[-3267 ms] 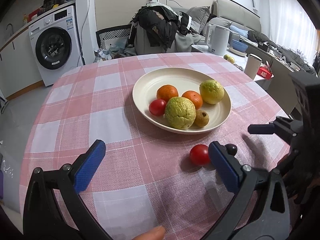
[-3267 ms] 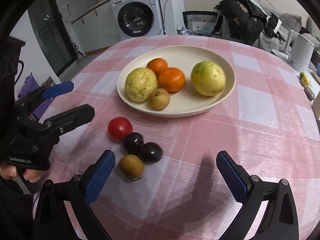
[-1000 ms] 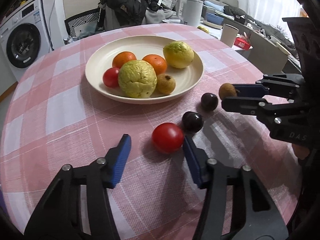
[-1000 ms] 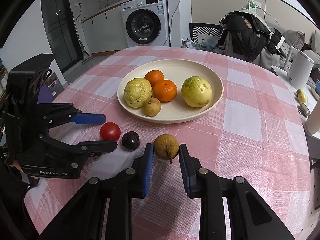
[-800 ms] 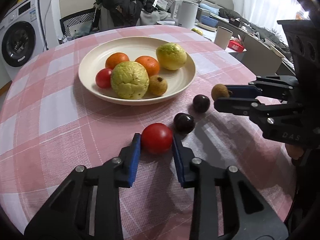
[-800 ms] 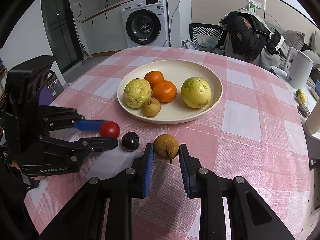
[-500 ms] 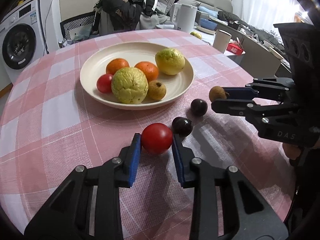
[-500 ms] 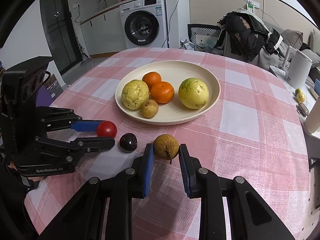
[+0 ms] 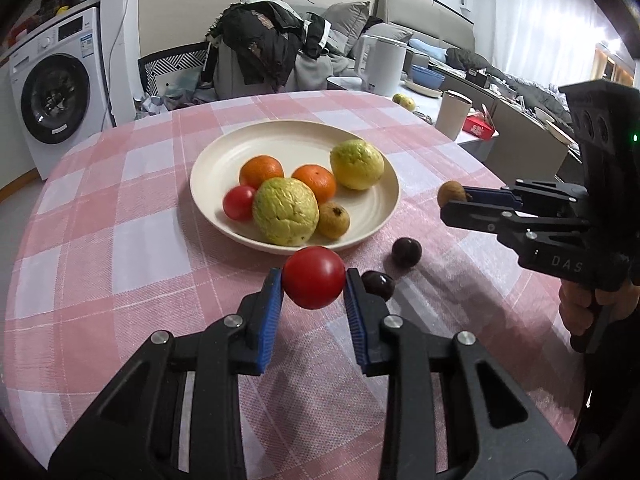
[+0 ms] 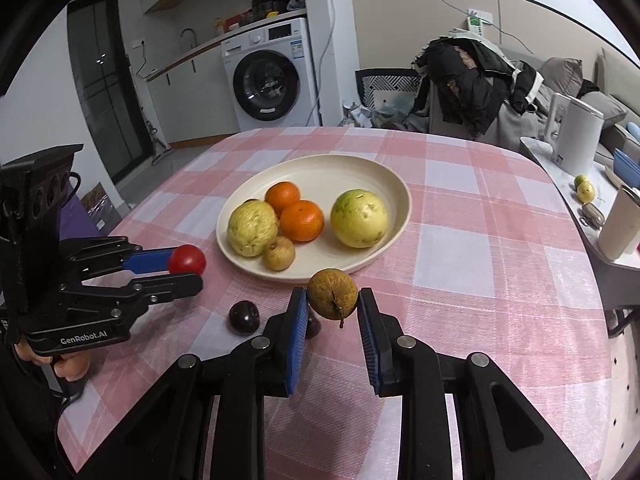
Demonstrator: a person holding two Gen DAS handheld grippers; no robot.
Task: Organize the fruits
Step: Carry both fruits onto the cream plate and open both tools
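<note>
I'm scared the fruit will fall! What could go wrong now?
The round red tomato sits only at the tips of the left hand-held gripper, so it might slip out. The plate is crowded at its near side; dropping the brown fruit there could knock the small tan fruit off.

I saw a white washing machine (image 10: 269, 80) under a cluttered counter. Right of it stood a chair (image 10: 384, 90), then dark clothes (image 10: 476, 80) heaped before a grey sofa (image 9: 420, 28). Pale walls, grey floor and window daylight far right.
</note>
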